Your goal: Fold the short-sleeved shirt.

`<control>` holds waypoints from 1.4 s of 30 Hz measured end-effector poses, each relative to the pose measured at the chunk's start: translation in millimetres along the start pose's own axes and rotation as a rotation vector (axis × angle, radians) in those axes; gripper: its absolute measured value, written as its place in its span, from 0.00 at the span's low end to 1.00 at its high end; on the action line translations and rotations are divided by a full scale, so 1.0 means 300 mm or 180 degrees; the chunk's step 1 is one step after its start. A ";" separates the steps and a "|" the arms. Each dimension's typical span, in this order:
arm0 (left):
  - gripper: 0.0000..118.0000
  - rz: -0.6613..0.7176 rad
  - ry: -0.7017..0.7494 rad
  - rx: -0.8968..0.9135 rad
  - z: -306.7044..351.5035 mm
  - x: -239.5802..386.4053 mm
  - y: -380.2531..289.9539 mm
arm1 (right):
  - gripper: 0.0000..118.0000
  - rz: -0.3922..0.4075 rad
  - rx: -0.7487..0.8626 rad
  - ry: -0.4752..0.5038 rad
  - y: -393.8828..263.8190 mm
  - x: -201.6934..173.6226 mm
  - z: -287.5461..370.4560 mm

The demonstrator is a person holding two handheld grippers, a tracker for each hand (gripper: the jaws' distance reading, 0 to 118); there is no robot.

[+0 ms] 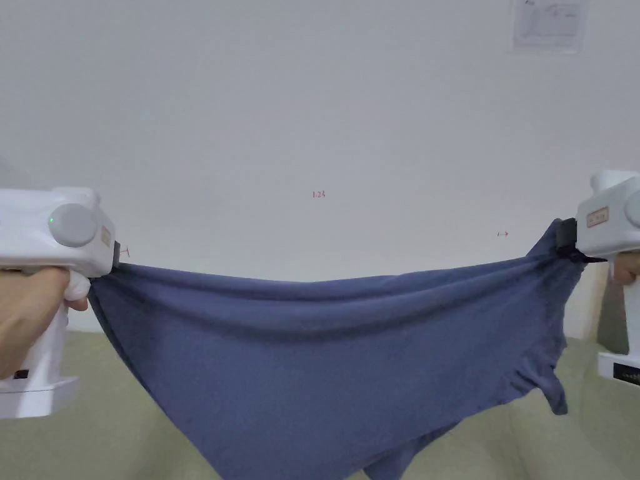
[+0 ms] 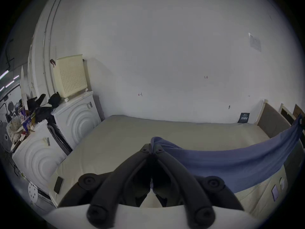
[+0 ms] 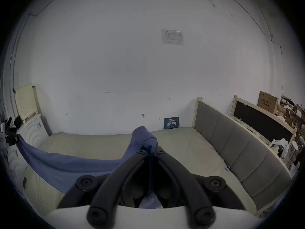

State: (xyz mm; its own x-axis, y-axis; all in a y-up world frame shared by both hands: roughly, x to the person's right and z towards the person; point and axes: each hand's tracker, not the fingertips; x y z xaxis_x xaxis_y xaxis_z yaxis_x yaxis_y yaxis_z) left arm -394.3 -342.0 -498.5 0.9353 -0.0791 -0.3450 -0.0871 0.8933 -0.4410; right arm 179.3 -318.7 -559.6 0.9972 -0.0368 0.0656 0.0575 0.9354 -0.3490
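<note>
Both grippers are held up at about the same height, far apart, with the blue shirt stretched between them in the air above the bed. The left gripper has its jaws clamped together on one bunched edge of the shirt; the left hand wraps its handle. The right gripper is clenched on the opposite edge. The cloth sags in the middle and hangs down.
</note>
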 end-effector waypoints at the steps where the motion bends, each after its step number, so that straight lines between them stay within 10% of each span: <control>1: 0.00 -0.0012 -0.0002 -0.0021 -0.025 0.006 -0.012 | 0.02 0.0042 -0.0037 -0.0036 -0.014 -0.007 -0.026; 15: 0.00 -0.0116 -0.0099 -0.0586 -0.259 0.027 -0.395 | 0.02 0.0107 -0.0684 -0.0032 -0.449 0.032 -0.240; 32: 0.00 -0.0236 -0.0484 -0.1226 0.375 -0.264 -1.188 | 0.02 -0.0208 -0.1385 0.0212 -1.303 0.315 0.572; 42: 0.02 -0.0014 -0.0655 -0.1541 0.426 -0.317 -1.416 | 0.11 -0.0467 -0.1621 0.0174 -1.501 0.317 0.685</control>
State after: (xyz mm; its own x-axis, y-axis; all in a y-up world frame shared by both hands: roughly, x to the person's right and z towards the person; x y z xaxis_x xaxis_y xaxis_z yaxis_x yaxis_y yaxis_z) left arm -402.5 -657.2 -172.4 0.9798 0.0498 -0.1939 -0.1862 0.5826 -0.7911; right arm 238.4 -671.2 -204.0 0.9772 -0.1854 0.1037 0.1992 0.6302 -0.7505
